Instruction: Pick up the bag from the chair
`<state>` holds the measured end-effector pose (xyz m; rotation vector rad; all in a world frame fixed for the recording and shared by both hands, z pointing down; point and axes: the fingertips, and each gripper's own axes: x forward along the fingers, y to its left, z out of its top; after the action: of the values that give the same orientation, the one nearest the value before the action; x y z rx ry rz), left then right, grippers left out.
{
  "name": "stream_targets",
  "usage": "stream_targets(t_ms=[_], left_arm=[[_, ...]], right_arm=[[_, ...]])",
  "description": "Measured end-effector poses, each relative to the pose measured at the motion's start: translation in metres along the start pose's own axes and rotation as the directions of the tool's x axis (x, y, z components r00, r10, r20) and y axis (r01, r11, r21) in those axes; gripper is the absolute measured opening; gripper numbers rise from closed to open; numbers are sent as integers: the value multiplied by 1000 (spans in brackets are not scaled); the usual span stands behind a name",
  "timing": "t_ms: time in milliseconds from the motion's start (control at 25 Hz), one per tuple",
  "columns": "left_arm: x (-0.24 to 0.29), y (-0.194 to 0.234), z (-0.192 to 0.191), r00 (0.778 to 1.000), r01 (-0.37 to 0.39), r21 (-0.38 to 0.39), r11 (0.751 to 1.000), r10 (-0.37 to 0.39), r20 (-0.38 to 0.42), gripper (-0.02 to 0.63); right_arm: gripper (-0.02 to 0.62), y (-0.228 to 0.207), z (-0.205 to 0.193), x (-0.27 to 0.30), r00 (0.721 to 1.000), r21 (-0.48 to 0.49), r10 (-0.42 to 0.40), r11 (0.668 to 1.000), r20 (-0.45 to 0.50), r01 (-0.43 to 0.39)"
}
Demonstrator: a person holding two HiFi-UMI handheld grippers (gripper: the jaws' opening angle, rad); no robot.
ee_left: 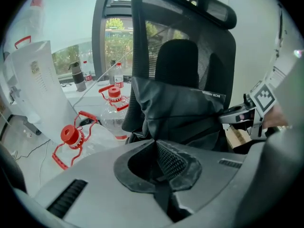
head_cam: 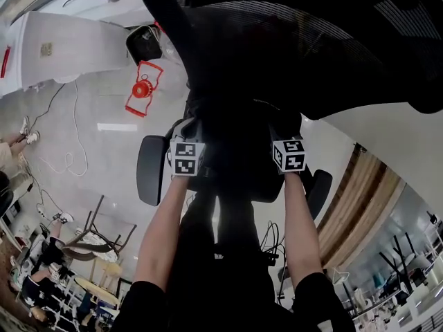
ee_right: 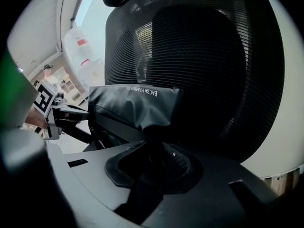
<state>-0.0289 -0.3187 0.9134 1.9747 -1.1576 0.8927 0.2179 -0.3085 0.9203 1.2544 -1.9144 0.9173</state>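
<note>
The left gripper (ee_left: 159, 152) and right gripper (ee_right: 153, 152) are both closed tight on the upper fabric of the soft, limp, probably light bag (ee_left: 183, 113).

A creased dark grey bag (ee_left: 183, 110) stands upright against the black mesh chair (ee_left: 190, 30).

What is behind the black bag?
The chair's mesh backrest stands directly behind the bag, with a dark pad showing at its middle and the headrest above. The bag covers the backrest's lower part, so what lies there cannot be seen.
</note>
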Motion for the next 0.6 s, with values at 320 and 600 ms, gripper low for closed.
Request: stream_targets(t_ms=[320,600], left_arm=[[-21,-10,4,999,34,27,999,-35,25,0],[-52,-21,-11,997,72,8,997,-73,39,0]], right_arm=[[63,9,-3,-24,1000,10,-5,1000,18,4],[55,28,-14,-58,999,-6,-21,1000,24,22]])
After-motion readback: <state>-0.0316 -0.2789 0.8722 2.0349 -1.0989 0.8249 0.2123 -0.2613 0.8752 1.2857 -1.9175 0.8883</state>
